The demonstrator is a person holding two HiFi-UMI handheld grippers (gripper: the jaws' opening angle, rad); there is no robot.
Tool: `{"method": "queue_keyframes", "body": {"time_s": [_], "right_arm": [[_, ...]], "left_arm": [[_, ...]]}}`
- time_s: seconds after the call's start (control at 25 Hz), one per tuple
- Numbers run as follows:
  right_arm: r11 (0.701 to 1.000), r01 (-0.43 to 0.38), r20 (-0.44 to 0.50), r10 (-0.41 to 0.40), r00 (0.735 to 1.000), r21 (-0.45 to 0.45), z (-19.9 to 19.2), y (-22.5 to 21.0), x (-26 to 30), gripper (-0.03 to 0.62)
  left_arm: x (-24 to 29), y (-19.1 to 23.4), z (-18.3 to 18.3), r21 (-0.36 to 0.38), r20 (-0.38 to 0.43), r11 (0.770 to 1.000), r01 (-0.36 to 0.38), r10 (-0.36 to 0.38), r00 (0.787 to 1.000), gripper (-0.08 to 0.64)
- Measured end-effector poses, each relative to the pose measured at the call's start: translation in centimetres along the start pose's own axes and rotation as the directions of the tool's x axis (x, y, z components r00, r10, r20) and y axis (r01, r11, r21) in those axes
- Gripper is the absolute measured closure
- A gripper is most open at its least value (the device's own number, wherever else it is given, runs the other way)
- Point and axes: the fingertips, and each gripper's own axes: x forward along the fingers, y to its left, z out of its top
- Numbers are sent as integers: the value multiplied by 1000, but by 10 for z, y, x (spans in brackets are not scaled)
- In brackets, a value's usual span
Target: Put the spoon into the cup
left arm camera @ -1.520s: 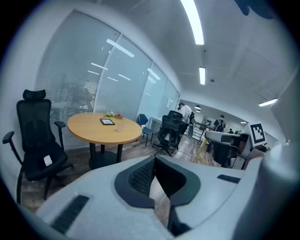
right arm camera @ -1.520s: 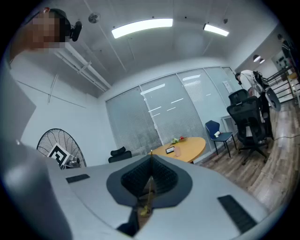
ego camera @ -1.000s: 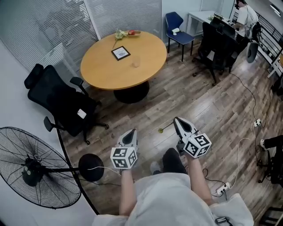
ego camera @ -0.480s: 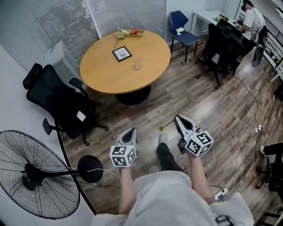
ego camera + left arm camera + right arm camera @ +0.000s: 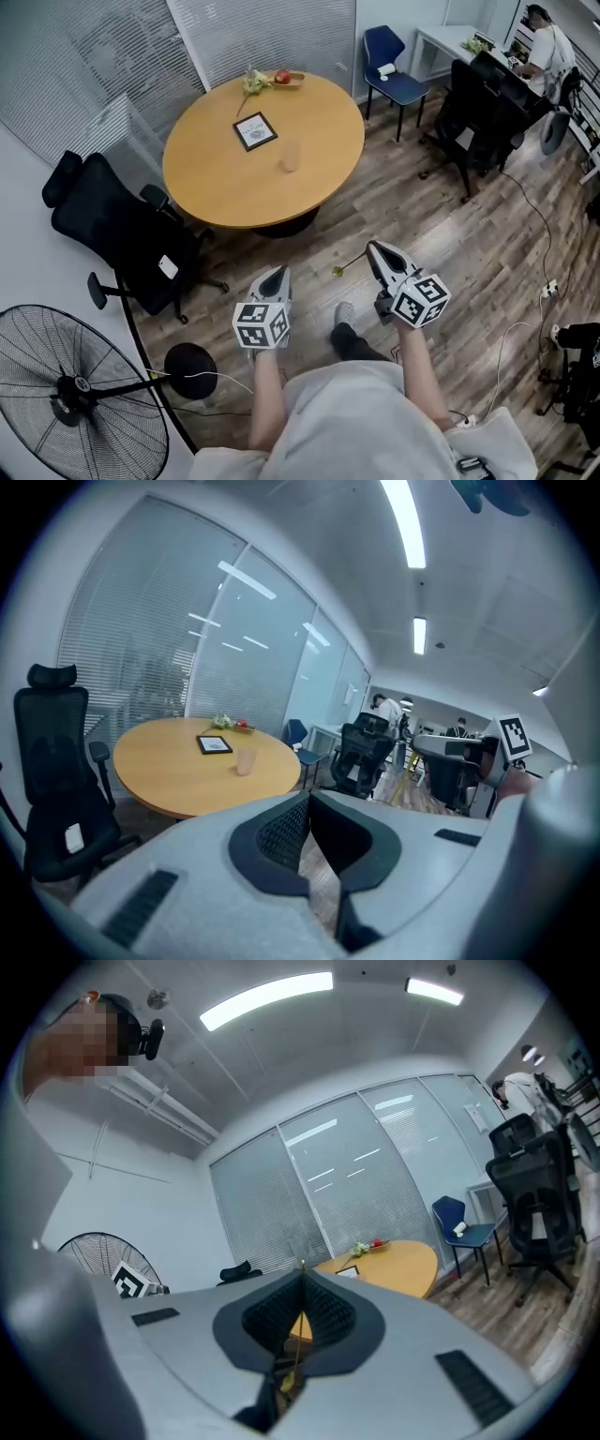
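My right hand-held gripper [image 5: 373,247] is clamped on the spoon [image 5: 352,264], and the left hand-held gripper [image 5: 277,273] is closed and empty. The cup [image 5: 290,161] stands well ahead of both on the surface [image 5: 211,169], so the approach and the drop are left.

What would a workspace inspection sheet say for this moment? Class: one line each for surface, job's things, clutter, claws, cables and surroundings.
Surface: round wooden table, mostly bare, ahead of the person.
Job's things: cup upright on the table; spoon in the right claw, above the floor, short of the table.
Clutter: frame lying flat; tray with greens and a red fruit at the far edge.
Claws: left claw shut, empty; right claw shut on the spoon.
Cables: cables across the floor at the right; cord by the fan.
Surroundings: black chair, fan, blue chair, blinds, person at a desk.
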Motion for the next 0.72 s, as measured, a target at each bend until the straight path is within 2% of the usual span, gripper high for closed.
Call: {"method": "queue_keyframes", "body": {"time_s": [0.28,0.72], "right_arm": [[999,-33,-5,33,999,7,29,-40,53,594],[995,-86,-32,87,996,48,40,-96,115,594]], "left_arm": [[47,19,30,-19,6,999,-45,45,999,551],[102,43,49,-36,-22,993,-116,115,993,552]]}}
